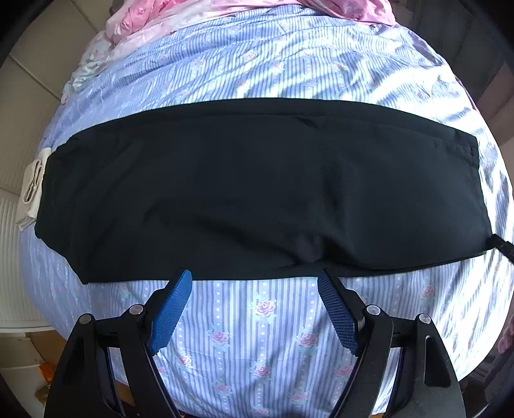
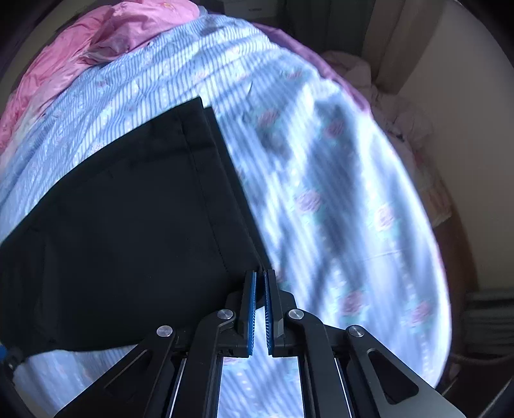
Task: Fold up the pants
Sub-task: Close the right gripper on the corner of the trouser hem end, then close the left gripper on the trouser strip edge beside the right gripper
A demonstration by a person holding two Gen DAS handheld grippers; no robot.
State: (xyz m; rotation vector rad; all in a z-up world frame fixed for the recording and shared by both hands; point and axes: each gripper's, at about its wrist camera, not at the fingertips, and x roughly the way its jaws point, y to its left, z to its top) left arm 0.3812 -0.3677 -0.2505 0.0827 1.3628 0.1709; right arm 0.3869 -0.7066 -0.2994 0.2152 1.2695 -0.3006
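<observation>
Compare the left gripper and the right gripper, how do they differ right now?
The left gripper is wide open, while the right gripper is nearly closed on a corner of the black pants. The left gripper holds nothing, its tips at the pants' near edge above the striped bedsheet; the right gripper sits at the hem end. Both have blue pads on black fingers.

Black pants (image 1: 257, 189): laid flat in a long band across my striped, rose-printed bedsheet (image 1: 263, 331). My left gripper (image 1: 253, 279): blue-padded jaws spread wide, tips at the near edge. Pink quilt (image 1: 180, 19): bunched at the far end. White cloth item (image 1: 32, 189): beside the pants' left end.
</observation>
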